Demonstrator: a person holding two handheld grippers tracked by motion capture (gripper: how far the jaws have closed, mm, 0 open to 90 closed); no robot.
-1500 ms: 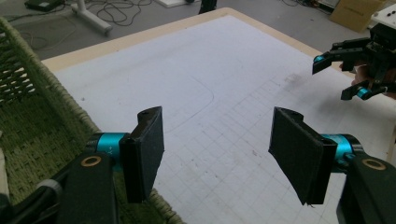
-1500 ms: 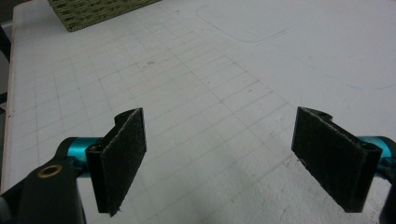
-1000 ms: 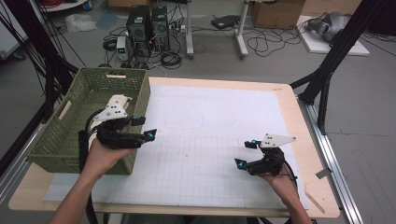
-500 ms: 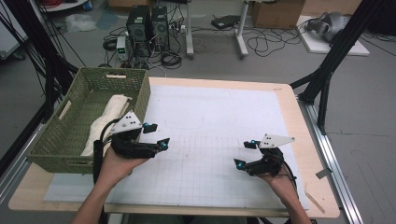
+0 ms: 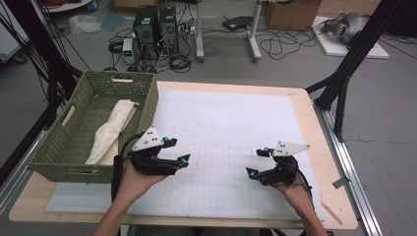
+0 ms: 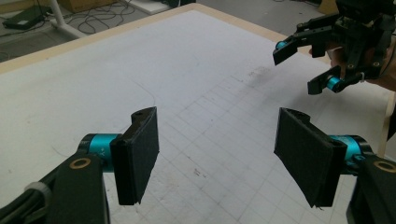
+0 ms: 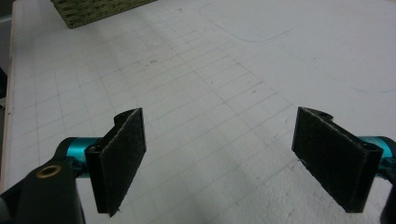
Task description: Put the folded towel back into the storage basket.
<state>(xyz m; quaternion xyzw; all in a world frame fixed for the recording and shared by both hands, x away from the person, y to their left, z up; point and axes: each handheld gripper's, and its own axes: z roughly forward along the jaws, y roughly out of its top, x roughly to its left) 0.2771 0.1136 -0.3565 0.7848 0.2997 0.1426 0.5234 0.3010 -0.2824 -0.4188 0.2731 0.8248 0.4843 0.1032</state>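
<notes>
Table's a light wood top (image 5: 314, 128) with a big white gridded mat (image 5: 231, 132) covering most of it, some faint pen lines on the far half. Past the far edge the floor's a mess: 2 black PC towers (image 5: 156, 22), tangled cables (image 5: 280, 44), a cardboard box (image 5: 290, 12) and a white board (image 5: 351, 44) far right. Black frame legs (image 5: 344, 83) stand at the right side.

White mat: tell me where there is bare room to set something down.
The white mat is bare between the basket and its right edge, widest beyond both grippers. The strip between the left gripper and right gripper is free too. The basket is taken up by a folded cloth.
</notes>
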